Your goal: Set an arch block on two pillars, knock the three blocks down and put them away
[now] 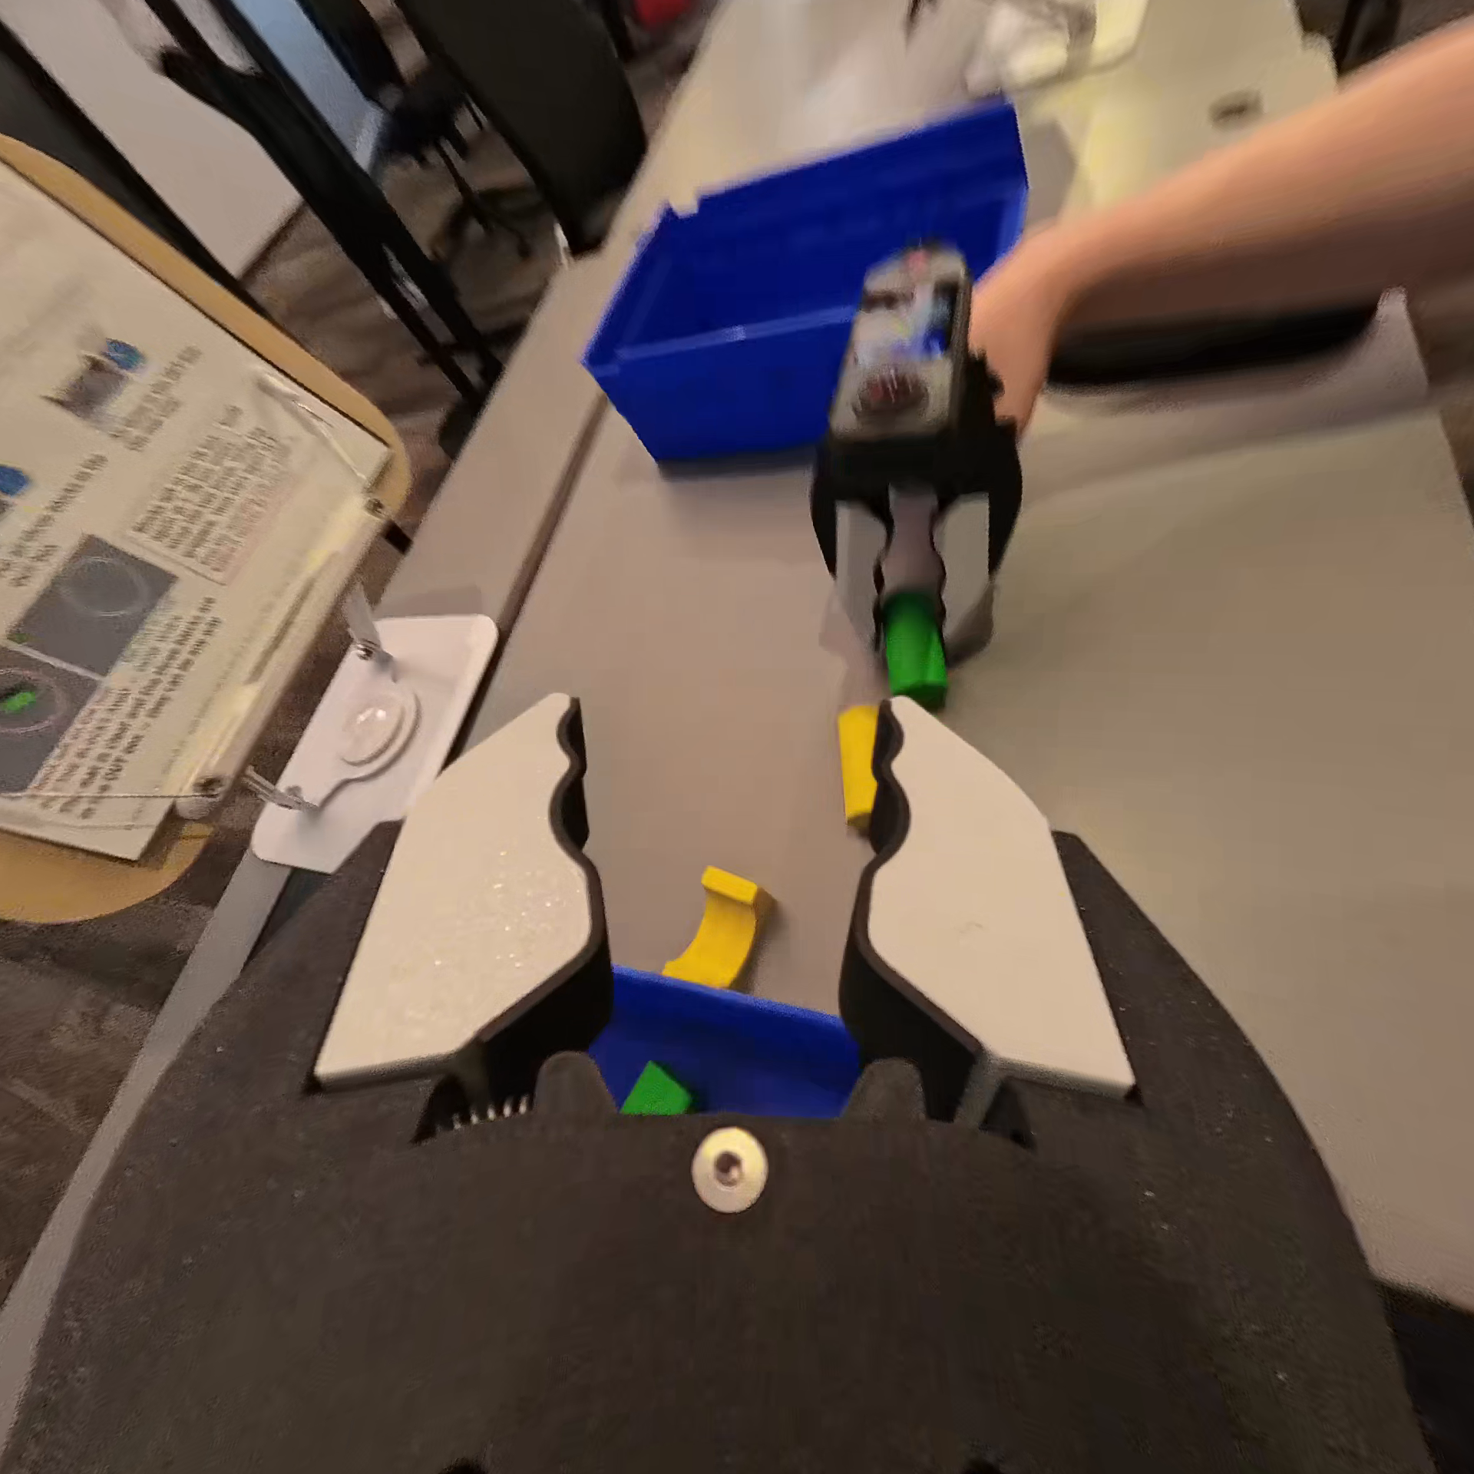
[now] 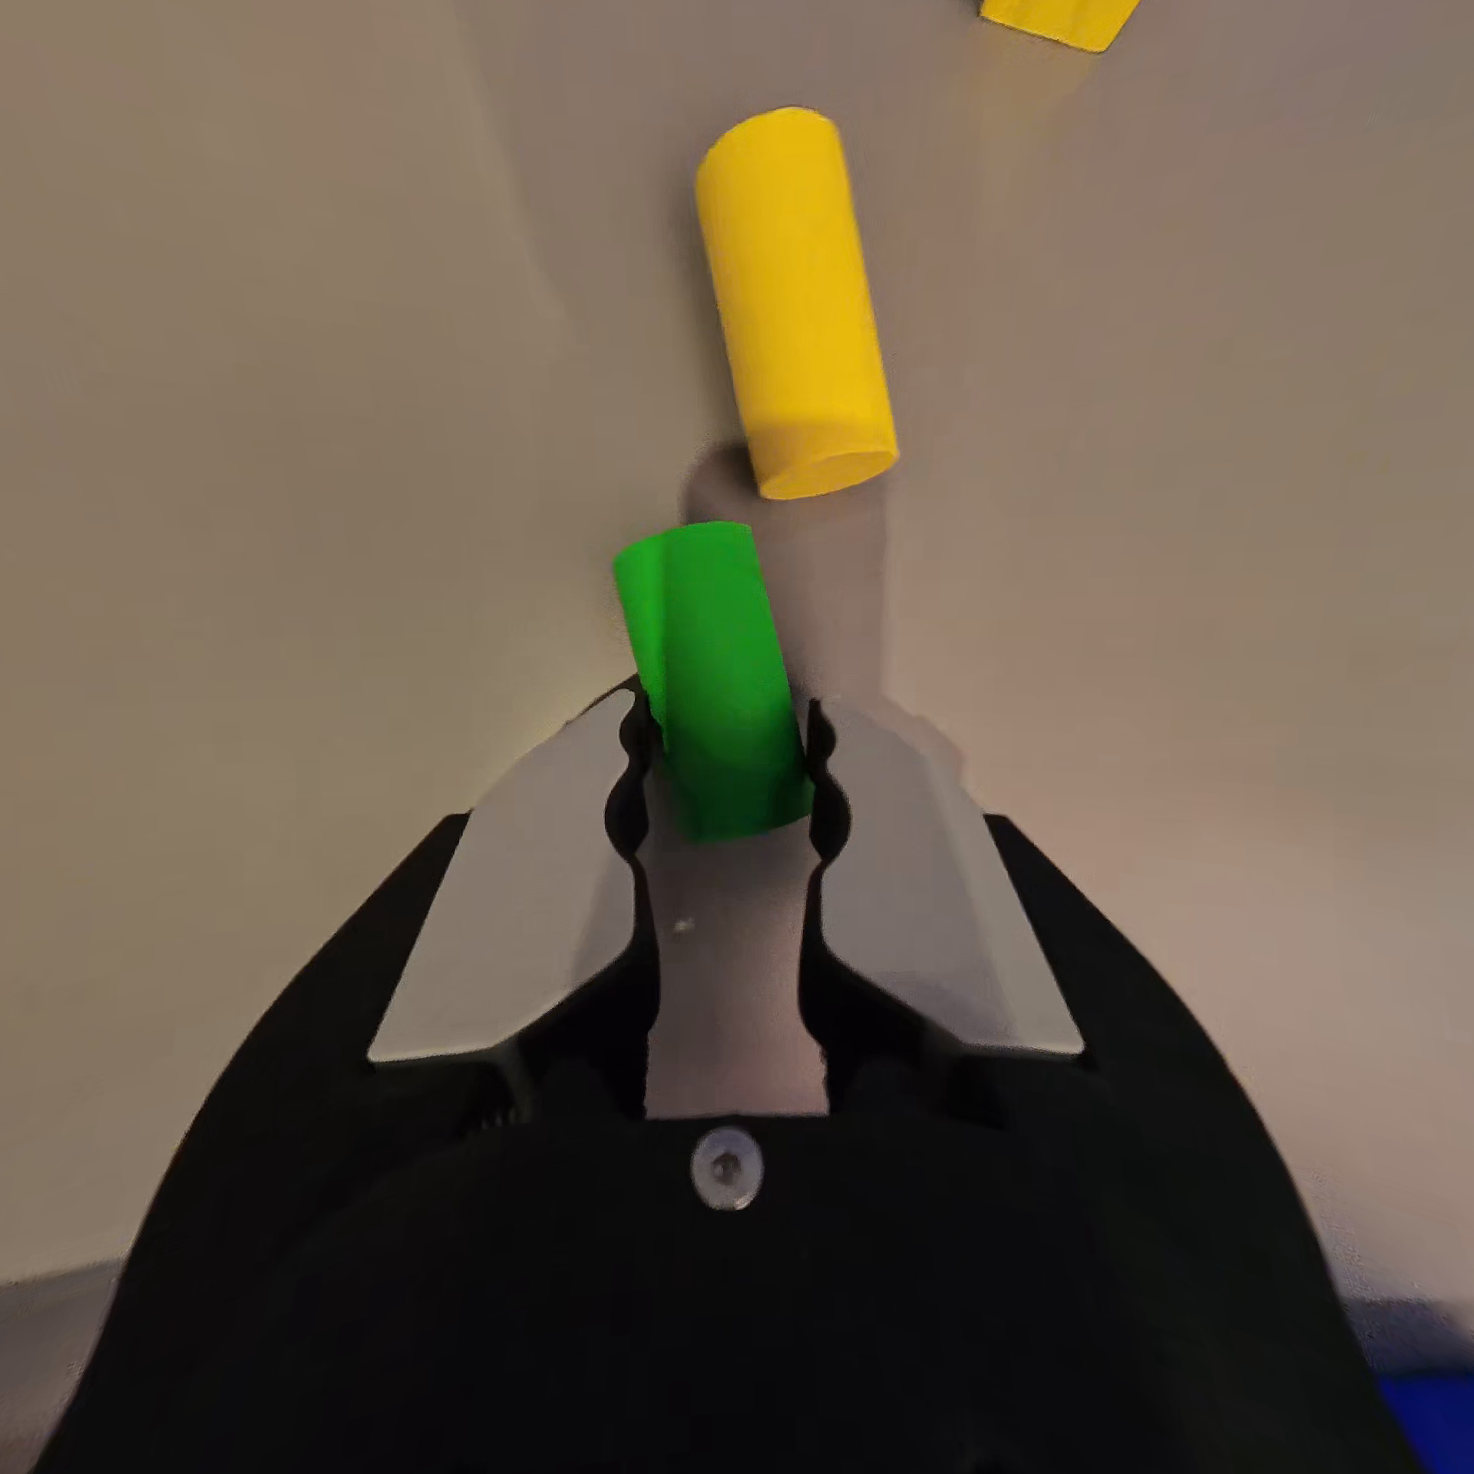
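Observation:
My right gripper [image 2: 726, 718] is shut on a green cylinder pillar [image 2: 710, 686] and holds it tilted a little above the grey table [image 2: 319, 399]. A yellow cylinder pillar [image 2: 798, 303] lies on the table just beyond it. A corner of the yellow arch block [image 2: 1053, 20] shows at the top edge. In the left wrist view my left gripper [image 1: 730, 710] is open and empty. The yellow arch block [image 1: 718, 929] lies between its fingers. The yellow pillar [image 1: 857, 758] is partly hidden by its right finger. The right gripper [image 1: 913, 638] holds the green pillar [image 1: 913, 658] farther off.
A blue bin [image 1: 798, 335] stands at the far end of the table. A second blue bin [image 1: 742, 1029] with a green block [image 1: 658, 1093] in it sits under my left gripper. A sign stand [image 1: 159, 558] on a white base [image 1: 375, 734] stands left of the table. A person's arm [image 1: 1196, 239] reaches in. Tip to tip, the grippers are about 25 centimetres apart.

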The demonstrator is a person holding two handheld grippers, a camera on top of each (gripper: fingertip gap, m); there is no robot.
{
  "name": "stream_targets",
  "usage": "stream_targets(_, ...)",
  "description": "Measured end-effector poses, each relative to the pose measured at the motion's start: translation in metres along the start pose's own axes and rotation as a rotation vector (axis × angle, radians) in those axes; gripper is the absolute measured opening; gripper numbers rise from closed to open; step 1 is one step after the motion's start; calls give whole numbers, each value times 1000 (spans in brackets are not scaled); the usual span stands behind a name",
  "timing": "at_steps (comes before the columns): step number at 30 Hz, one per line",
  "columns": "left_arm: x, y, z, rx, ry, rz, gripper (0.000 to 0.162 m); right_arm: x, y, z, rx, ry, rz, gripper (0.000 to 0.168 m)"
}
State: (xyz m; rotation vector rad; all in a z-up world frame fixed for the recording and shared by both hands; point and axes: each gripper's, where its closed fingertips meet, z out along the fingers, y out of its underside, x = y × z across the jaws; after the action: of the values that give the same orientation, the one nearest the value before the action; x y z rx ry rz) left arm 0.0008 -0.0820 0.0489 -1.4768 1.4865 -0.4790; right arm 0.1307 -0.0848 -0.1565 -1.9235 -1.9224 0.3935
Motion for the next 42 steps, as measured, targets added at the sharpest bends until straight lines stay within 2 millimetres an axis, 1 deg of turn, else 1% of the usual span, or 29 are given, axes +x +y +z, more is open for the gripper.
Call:
stream_targets(2, 16, 11, 16, -101, 46, 79, 66, -3, -5, -16, 51, 17, 0, 37)
stream_targets(4, 32, 22, 39, -197, 87, 154, 63, -2, -16, -46, 164, 57, 3, 37)
stream_targets(6, 57, 33, 66, -287, 173, 175, 64, 4, -24, -90, 276, 125, 15, 37)
stream_targets(8, 87, 50, 94, -401, 287, 174, 65, 19, -21, -139, 352, 239, 39, 36)
stream_targets(10, 107, 71, 117, -530, 347, 193, 64, 37, -6, -188, 407, 353, 100, 36)
stream_targets(11, 116, 82, 125, -588, 372, 208, 60, 48, 7, -209, 424, 409, 148, 36)
stream_targets(13, 130, 98, 137, -641, 418, 243, 47, 72, 44, -244, 412, 544, 270, 36)
stream_targets(14, 136, 103, 140, -657, 442, 245, 48, 84, 67, -256, 395, 599, 343, 36)
stream_targets(15, 139, 106, 143, -666, 449, 242, 46, 93, 90, -262, 375, 634, 423, 36)
stream_targets(16, 140, 107, 145, -674, 447, 242, 40, 100, 112, -262, 352, 649, 501, 36)
stream_targets(19, 137, 108, 148, -670, 432, 264, 37, 109, 180, -243, 189, 686, 704, 37)
stream_targets(21, 133, 108, 149, -665, 418, 268, 37, 107, 209, -222, 92, 680, 775, 37)
stream_targets(23, 124, 107, 149, -664, 386, 250, 36, 103, 230, -199, 14, 655, 833, 37)
stream_targets(25, 113, 95, 148, -602, 339, 207, 36, 100, 247, -180, -66, 640, 886, 37)
stream_targets(28, 84, 58, 139, -427, 231, 101, 36, 94, 263, -162, -112, 602, 988, 38)
stream_targets(29, 75, 43, 133, -357, 203, 41, 36, 92, 264, -160, -109, 586, 1012, 38)
stream_targets(30, 64, 26, 125, -274, 177, -26, 36, 93, 265, -163, -99, 602, 1015, 41)
stream_targets(31, 54, 9, 116, -175, 155, -97, 36, 95, 262, -170, -73, 628, 1001, 45)
stream_targets(32, 48, -8, 107, -79, 163, -176, 36, 98, 251, -180, -22, 654, 971, 50)
stream_targets(33, 47, -23, 96, 3, 201, -246, 36, 102, 231, -191, 60, 685, 918, 56)
stream_targets(34, 46, -36, 87, 75, 239, -301, 36, 105, 199, -204, 170, 713, 829, 60)
stream_targets(35, 43, -46, 80, 141, 257, -358, 36, 103, 157, -216, 300, 727, 698, 63)
stream_targets(36, 40, -54, 76, 193, 273, -422, 36, 93, 111, -227, 420, 729, 545, 64)
stream_targets(37, 39, -60, 72, 238, 302, -485, 36, 77, 66, -232, 512, 715, 381, 67)
stream_targets(38, 39, -65, 70, 277, 336, -538, 36, 55, 23, -232, 579, 682, 212, 71)
stream_targets(39, 39, -67, 69, 300, 363, -588, 36, 31, -15, -228, 628, 643, 56, 73)
stream_targets(40, 38, -68, 70, 312, 377, -632, 36, 10, -46, -222, 658, 623, -67, 74)
stream_targets(41, 38, -68, 70, 324, 391, -657, 36, -4, -70, -214, 666, 628, -157, 79)
stream_targets(42, 38, -68, 70, 333, 402, -676, 36, -13, -88, -206, 670, 644, -215, 84)
